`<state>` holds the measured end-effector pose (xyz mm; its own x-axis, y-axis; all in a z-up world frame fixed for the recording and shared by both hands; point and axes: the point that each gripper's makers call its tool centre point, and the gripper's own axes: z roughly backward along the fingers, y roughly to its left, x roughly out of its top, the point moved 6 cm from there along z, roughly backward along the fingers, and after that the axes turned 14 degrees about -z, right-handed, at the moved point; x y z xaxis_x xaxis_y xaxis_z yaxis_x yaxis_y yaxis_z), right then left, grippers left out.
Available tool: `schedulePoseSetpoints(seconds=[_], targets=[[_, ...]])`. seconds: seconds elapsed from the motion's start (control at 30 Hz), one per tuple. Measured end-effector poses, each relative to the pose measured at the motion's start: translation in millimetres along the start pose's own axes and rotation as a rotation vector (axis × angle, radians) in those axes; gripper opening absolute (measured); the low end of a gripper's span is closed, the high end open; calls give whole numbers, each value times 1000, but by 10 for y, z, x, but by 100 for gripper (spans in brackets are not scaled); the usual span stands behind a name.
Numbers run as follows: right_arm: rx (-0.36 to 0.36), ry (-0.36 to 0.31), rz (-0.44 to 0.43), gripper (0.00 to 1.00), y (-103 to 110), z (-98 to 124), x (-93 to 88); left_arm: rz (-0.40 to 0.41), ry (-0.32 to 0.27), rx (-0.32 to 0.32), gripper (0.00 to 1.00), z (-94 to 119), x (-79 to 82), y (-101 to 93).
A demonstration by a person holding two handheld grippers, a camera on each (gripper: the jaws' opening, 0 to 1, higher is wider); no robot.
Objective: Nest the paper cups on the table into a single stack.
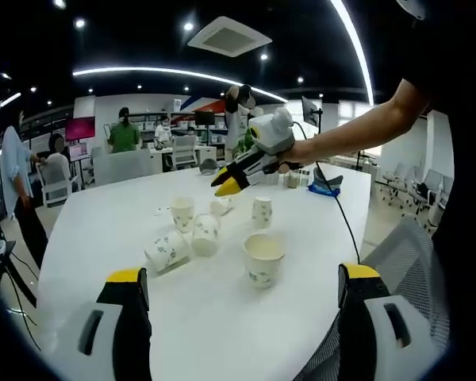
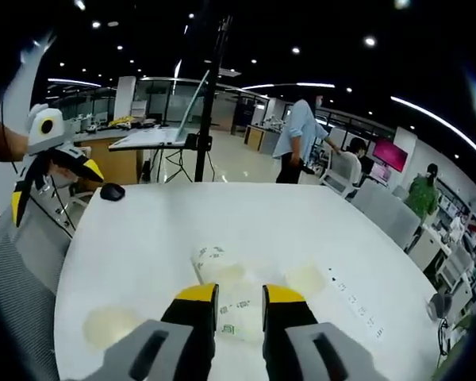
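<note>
- You are holding the left gripper (image 1: 242, 298) wide apart near the table's near edge, gripping nothing.
- You are hovering the right gripper (image 2: 239, 305), jaws narrowed and apparently empty, over the far cluster.
- The white floral-printed paper cups (image 1: 205, 234) are sitting mid-table on the round white table (image 1: 103, 214); one upright cup (image 1: 262, 258) is nearest, several are lying tipped.
- Risk: the tipped cups are likely to roll or crush if you pinch them hard.

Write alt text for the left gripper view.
Six paper cups sit scattered on a white table, some tipped over. The right tongs reach in above them from the right, while the left tongs wait open in the foreground.
</note>
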<state>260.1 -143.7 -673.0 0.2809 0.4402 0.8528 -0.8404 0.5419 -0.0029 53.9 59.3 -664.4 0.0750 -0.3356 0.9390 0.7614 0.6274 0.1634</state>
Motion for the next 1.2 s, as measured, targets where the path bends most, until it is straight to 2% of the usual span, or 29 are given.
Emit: schedulePoseSetpoints(seconds=[0.4,0.63,0.97,1.13,1.2], targets=[[-13,-9,16,21,-181,-224,69,2,12,5,99,17,15,53],[-21,-2,13,21,-304,-348,52,7,16,10,99,11,-2,59],[-34,24,8,19,-501,-492,4,0,11,14,99,-33,47,71],[-28,66,43,18,-595,-666,-87,2,13,16,99,-41,44,80],[-26,67,53,17,-630,-704,-71,5,18,17,99,-36,24,92]])
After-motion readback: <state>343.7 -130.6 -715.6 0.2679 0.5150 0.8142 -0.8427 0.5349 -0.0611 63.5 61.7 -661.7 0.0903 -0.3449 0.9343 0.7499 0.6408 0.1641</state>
